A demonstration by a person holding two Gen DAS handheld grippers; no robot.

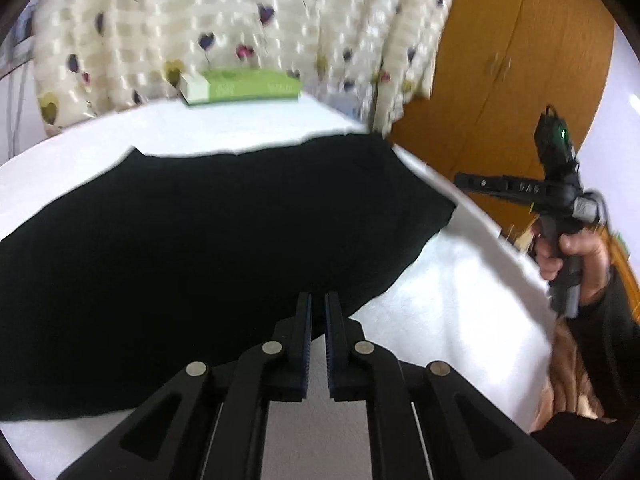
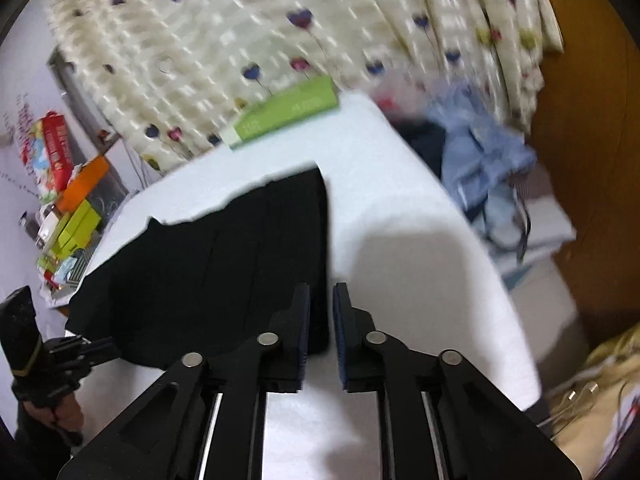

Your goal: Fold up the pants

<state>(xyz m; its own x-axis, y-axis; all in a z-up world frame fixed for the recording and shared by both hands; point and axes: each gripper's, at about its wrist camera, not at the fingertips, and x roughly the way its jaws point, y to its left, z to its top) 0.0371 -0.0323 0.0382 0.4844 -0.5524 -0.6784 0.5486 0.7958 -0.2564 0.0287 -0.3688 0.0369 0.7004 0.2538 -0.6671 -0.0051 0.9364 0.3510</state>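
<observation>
— Left tool (image 1: 318,300): narrow gap between pads, nothing gripped, poised over near edge of black pants (image 1: 192,248).
— Right tool (image 2: 321,292)?
— Slightly parted too, empty, above pants' right edge. Pants flat on white tabletop (image 1: 460,300); hand (image 1: 572,256) gripping right handle at 3 o'clock.

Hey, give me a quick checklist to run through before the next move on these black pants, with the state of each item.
1. Pants lie flat on the white cloth: ok.
2. Left tool holds nothing, narrow gap between fingers: ok.
3. Right tool holds nothing, narrow gap: ok.
4. Right tool over the pants' near right corner: ok.
5. Green box at the far edge, apart from the pants: ok.
6. Fold finished: cannot tell, the fabric is too dark to show layers.
</observation>
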